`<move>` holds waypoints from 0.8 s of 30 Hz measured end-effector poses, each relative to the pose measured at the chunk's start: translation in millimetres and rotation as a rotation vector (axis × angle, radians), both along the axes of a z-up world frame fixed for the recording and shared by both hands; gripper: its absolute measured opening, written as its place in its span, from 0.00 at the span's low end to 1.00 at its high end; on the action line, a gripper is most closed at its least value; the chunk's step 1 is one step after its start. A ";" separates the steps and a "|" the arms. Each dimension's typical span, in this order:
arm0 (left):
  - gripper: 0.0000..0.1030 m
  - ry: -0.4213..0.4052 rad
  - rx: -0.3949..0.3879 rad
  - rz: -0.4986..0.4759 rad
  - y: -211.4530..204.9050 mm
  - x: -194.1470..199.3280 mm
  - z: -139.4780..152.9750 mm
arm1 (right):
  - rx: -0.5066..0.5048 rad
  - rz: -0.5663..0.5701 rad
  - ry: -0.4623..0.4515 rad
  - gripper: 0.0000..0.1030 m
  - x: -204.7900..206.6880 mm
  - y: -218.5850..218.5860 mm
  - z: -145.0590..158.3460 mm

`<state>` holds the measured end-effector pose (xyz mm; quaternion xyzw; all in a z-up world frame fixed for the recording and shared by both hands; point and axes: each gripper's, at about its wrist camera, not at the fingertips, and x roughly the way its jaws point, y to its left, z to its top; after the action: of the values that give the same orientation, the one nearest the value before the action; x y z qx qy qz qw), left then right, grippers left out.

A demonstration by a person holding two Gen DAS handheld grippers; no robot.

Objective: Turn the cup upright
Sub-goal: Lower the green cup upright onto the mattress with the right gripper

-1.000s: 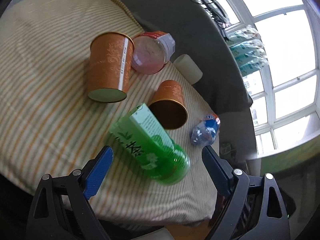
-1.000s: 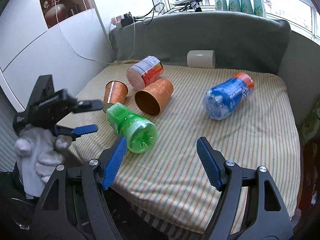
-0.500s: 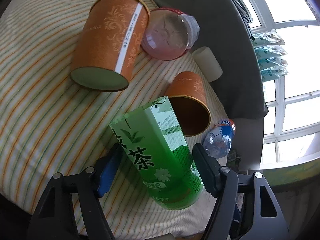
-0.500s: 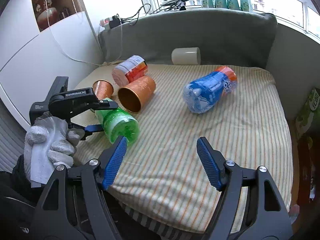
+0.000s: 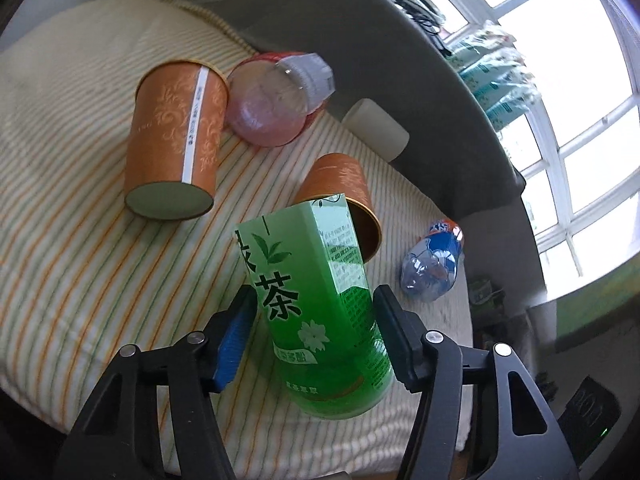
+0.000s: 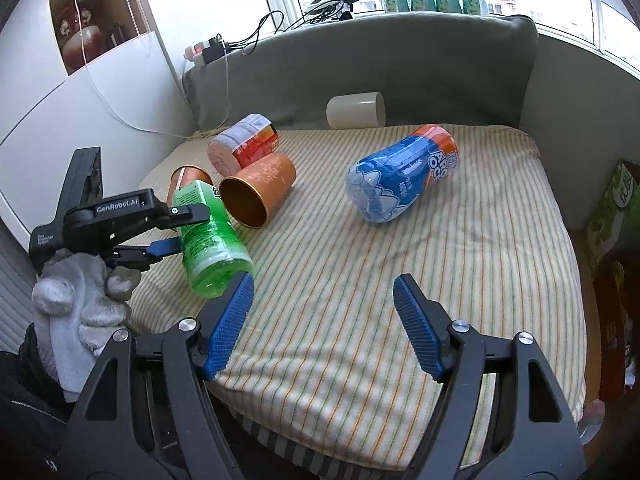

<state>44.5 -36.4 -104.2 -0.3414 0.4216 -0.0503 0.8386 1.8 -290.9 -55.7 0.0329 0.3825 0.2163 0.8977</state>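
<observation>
A green tea cup (image 5: 316, 304) with white characters is tilted, its base end toward me, on the striped cushion (image 5: 72, 240). My left gripper (image 5: 314, 320) is shut on it, one blue pad on each side. It also shows in the right wrist view (image 6: 208, 240), held by the left gripper (image 6: 176, 228) in a gloved hand. My right gripper (image 6: 320, 320) is open and empty above the cushion's front edge (image 6: 360, 420). An orange cup (image 6: 256, 192) lies on its side just behind the green cup, mouth toward me.
A second orange cup (image 5: 176, 148), a pink-red cup (image 5: 276, 104), a blue cup (image 6: 400, 172) and a white cup (image 6: 356, 110) lie on their sides. A grey backrest (image 6: 400, 64) rims the cushion. A green box (image 6: 612, 216) stands at right.
The left gripper closed on the green cup and has tilted it up from lying flat. The right gripper drew slightly back and stayed open.
</observation>
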 end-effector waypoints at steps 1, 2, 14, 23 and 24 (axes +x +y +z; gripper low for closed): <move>0.57 -0.016 0.020 -0.004 -2.1 -1.6 2.7 | 0.001 -0.001 0.001 0.73 0.1 0.0 -0.6; 0.57 -0.042 0.056 -0.012 -5.1 -4.1 6.5 | 0.002 -0.003 0.000 0.73 0.0 0.0 -1.0; 0.55 -0.303 0.416 -0.159 -61.2 -16.2 26.5 | 0.008 -0.028 -0.004 0.73 0.7 -2.3 -2.8; 0.55 -0.377 0.553 -0.237 -87.6 -15.2 21.0 | 0.019 -0.078 -0.009 0.73 -3.6 -15.3 -1.8; 0.54 -0.379 0.554 -0.243 -88.4 -16.4 21.4 | 0.020 -0.083 -0.010 0.73 -4.2 -16.8 -1.4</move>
<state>28.1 -124.8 -82.8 -0.0333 0.2937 -0.0959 0.9505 -2.4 -307.7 -57.1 0.0569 0.3742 0.1828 0.9074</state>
